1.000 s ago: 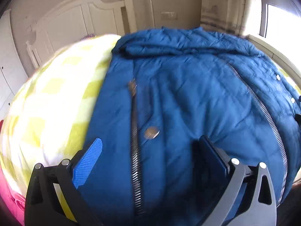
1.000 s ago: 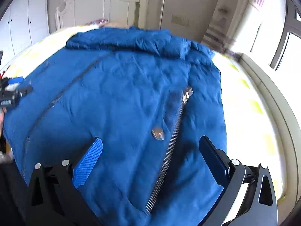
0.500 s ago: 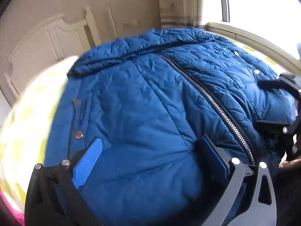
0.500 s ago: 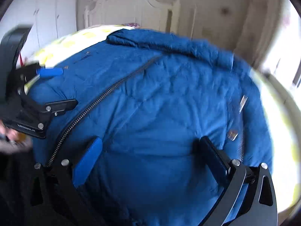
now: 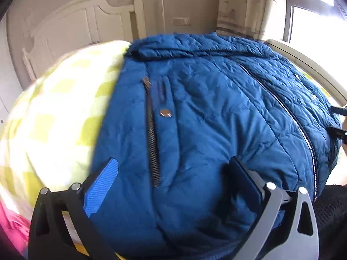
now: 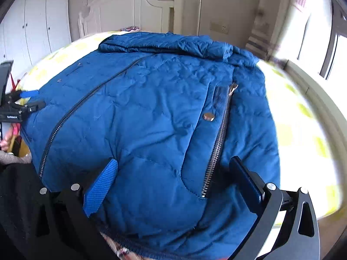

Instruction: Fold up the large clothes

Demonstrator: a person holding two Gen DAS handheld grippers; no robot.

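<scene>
A large blue quilted jacket (image 5: pixel 206 119) lies spread flat, front up, on a bed, its collar toward the headboard; it also shows in the right wrist view (image 6: pixel 151 119). Its main zipper (image 5: pixel 288 112) runs down the middle, and a pocket zipper (image 5: pixel 153 145) with a metal snap lies near each lower corner. My left gripper (image 5: pixel 173 184) is open, hovering over the jacket's lower left corner. My right gripper (image 6: pixel 173 179) is open over the lower right corner by the other pocket zipper (image 6: pixel 216 147). Each gripper shows small at the edge of the other's view.
The bed has a yellow-and-white checked cover (image 5: pixel 54 119) and a white headboard (image 6: pixel 134 10) against the wall. White wardrobe doors (image 6: pixel 32 21) stand at the left. A bright window (image 5: pixel 314 10) and its sill lie to the right. Something pink (image 5: pixel 13 223) sits at the bed's left edge.
Both views swung inward toward the jacket's middle half a second ago and are now back over the lower corners. Both grippers stayed open. The jacket has not moved.
</scene>
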